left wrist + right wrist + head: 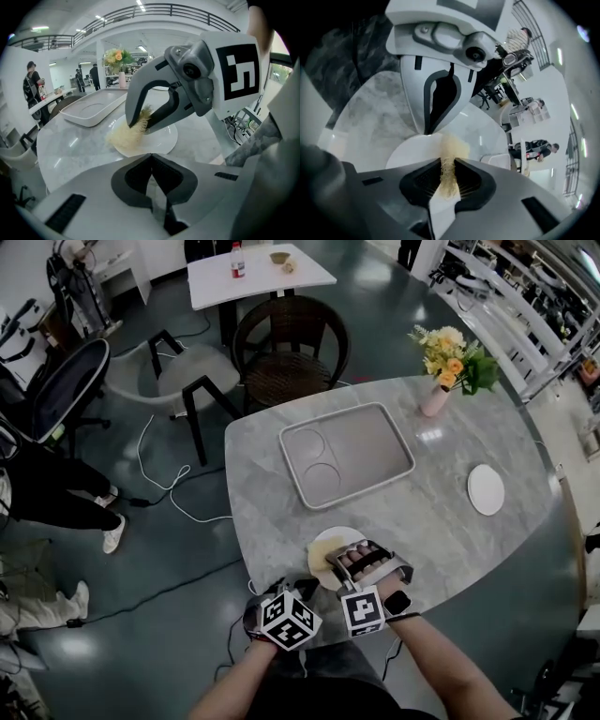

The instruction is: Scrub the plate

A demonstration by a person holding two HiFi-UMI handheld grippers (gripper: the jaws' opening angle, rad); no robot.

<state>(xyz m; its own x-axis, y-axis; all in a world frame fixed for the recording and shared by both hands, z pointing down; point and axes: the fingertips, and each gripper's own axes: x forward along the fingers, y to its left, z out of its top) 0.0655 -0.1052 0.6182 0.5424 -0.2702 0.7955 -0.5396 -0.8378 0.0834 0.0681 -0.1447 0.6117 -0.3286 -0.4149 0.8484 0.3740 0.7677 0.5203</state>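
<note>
Lower centre, at the grey marble table's near edge, the right gripper clamps a pale yellow fibrous scrub pad onto the round white plate. The left gripper, jaws together, touches its rim.

No words, brands, numbers or signs can be read: only letterless black-and-white square markers are shown on the cubes of the left gripper and right gripper at six o'clock, and the bottle label at twelve o'clock is illegible.
</note>
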